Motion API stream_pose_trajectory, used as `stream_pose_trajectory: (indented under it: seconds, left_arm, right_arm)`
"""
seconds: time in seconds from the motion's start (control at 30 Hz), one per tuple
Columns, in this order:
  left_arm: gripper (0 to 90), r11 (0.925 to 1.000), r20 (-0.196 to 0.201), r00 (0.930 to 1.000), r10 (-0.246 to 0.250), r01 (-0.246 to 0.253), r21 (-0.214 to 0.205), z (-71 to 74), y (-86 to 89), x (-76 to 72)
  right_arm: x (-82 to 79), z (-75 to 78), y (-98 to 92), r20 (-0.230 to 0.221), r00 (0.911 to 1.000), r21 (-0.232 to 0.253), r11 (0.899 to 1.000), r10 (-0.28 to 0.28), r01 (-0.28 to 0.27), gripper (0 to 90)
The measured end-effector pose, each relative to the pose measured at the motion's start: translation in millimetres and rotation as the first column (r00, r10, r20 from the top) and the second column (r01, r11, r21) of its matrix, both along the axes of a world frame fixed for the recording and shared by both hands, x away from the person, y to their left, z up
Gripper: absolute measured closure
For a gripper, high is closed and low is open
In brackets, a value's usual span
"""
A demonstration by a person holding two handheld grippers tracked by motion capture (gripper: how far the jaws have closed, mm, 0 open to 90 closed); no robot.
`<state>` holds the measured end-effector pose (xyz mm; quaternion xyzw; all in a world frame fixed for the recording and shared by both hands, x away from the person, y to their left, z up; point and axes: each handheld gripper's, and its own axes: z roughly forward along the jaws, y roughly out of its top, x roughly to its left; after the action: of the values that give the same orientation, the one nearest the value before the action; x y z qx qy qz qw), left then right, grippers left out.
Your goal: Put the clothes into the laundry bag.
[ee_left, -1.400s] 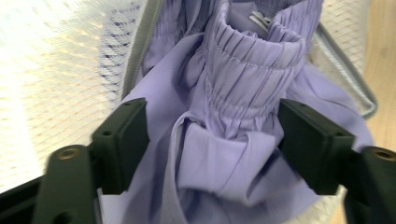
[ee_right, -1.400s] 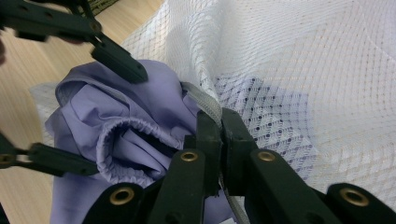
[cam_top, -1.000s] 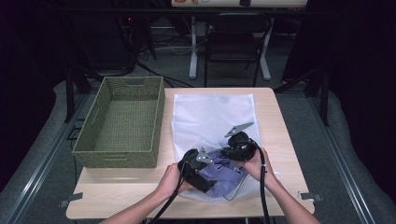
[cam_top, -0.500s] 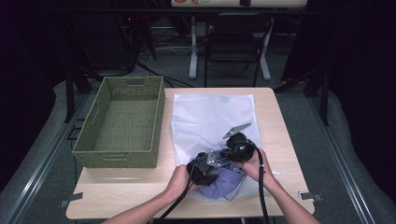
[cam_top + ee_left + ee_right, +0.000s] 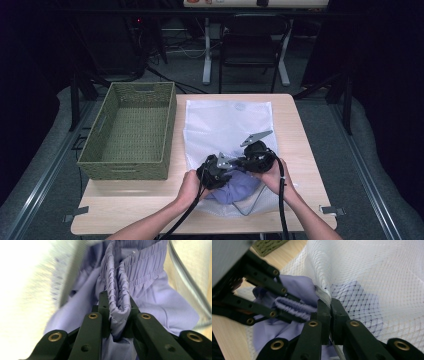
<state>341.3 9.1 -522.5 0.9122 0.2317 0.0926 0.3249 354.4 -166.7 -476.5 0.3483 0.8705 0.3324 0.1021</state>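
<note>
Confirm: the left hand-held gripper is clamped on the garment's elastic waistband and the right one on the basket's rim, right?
Not quite. The right hand-held gripper is clamped on the mesh bag's edge, not the basket, as the right gripper view shows. The left hand-held gripper does pinch the waistband.

No text, label, brand, number or sign can be read in any view. A faint round mark sits near the far edge of the white mesh laundry bag [image 5: 240, 106], too small to make out.
</note>
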Motion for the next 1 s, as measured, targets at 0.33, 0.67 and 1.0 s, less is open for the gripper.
stream_pose_trajectory:
  seconds: [0.33, 0.67, 1.0]
  left_arm:
    - [71.9, 1.0000, -0.040, 0.9992, -0.003, 0.003, 0.009, -20.8, -2.8, 7.6]
    - [27.7, 0.9998, 0.004, 0.9998, -0.017, 0.017, 0.005, 5.8, 12.5, -4.0]
    - [18.4, 1.0000, 0.003, 1.0000, -0.002, 0.002, 0.004, 15.8, 29.6, -14.7]
  right_arm:
    - [0.1, -4.1, 1.7, -0.018, 0.9998, -0.004, 1.000, 0.005, -0.005, 87.6]
    - [0.8, -5.4, -0.5, -0.008, 1.0000, -0.013, 1.000, 0.005, -0.005, 87.6]
    - [1.4, -4.6, -0.3, -0.009, 1.0000, -0.015, 1.000, 0.003, -0.004, 87.6]
